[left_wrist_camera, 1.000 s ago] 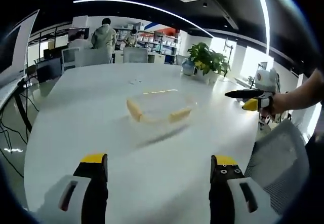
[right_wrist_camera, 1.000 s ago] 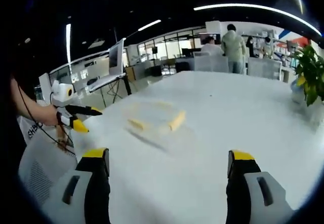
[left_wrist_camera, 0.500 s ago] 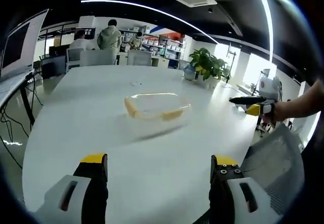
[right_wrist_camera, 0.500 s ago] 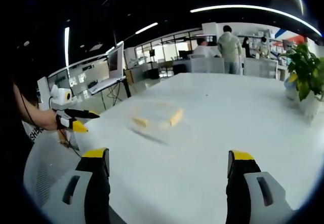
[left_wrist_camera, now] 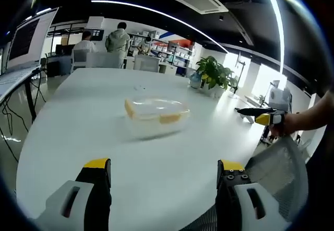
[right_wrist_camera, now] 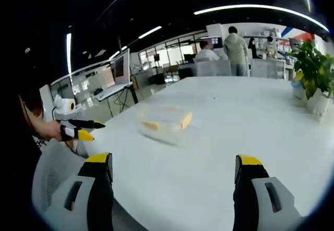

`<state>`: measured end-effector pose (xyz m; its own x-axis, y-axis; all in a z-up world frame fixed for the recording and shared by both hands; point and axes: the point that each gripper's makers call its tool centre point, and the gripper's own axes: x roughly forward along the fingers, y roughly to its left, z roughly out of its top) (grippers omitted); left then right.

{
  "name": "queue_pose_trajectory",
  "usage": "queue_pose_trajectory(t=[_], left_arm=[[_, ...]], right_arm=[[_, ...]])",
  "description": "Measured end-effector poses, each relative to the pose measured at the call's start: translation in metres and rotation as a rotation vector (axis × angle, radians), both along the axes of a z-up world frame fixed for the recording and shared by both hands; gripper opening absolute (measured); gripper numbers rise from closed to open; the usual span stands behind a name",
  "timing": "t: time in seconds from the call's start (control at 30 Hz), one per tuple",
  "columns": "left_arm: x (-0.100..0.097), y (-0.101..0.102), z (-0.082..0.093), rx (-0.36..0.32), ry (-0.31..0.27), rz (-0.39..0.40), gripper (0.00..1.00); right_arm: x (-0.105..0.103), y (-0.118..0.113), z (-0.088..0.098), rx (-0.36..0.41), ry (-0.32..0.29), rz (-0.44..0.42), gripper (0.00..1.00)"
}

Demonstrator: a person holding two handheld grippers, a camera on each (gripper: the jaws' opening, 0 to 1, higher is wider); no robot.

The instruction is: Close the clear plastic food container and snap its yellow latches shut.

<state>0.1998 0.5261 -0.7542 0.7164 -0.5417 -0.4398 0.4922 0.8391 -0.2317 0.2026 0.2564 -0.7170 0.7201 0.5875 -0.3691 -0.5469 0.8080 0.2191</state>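
A clear plastic food container (left_wrist_camera: 155, 117) with yellow latches rests on the white table (left_wrist_camera: 68, 137), well ahead of my left gripper (left_wrist_camera: 163, 186). That gripper is open, with nothing between its jaws. In the right gripper view the container (right_wrist_camera: 166, 121) lies mid-table, far beyond my right gripper (right_wrist_camera: 172, 186), which is also open and holds nothing. Each gripper shows in the other's view, held by a hand off the table edge: the right gripper (left_wrist_camera: 259, 115) and the left gripper (right_wrist_camera: 79, 129). How the lid and latches sit is too small to tell.
Potted plants (left_wrist_camera: 214, 74) (right_wrist_camera: 313, 79) stand at the table's far side. Grey mesh chairs (left_wrist_camera: 279, 173) (right_wrist_camera: 52, 173) sit near the front edge. People (left_wrist_camera: 119, 40) (right_wrist_camera: 237, 45) stand by desks at the back. A monitor (left_wrist_camera: 31, 37) is off to the left.
Both views have shifted as the hands moved, and the container now looks sharper. It stays where it was on the table. Both grippers remain open.
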Motion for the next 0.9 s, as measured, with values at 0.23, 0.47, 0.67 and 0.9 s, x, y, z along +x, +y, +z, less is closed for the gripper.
queue_pose_trajectory(t=[0.23, 0.47, 0.67, 0.9], left_arm=[[-0.008, -0.01, 0.002, -0.001, -0.001, -0.018, 0.77], [-0.01, -0.005, -0.002, -0.01, 0.005, 0.011, 0.75], [-0.012, -0.003, -0.009, 0.027, 0.011, 0.013, 0.73], [-0.012, -0.005, -0.01, 0.027, 0.006, 0.005, 0.72]], right_arm=[[-0.006, -0.002, -0.002, 0.012, 0.005, -0.014, 0.94], [-0.008, 0.003, -0.007, 0.014, 0.012, -0.001, 0.94], [-0.013, 0.01, -0.016, -0.019, 0.019, 0.035, 0.92], [-0.017, 0.013, -0.02, -0.022, 0.037, 0.054, 0.91]])
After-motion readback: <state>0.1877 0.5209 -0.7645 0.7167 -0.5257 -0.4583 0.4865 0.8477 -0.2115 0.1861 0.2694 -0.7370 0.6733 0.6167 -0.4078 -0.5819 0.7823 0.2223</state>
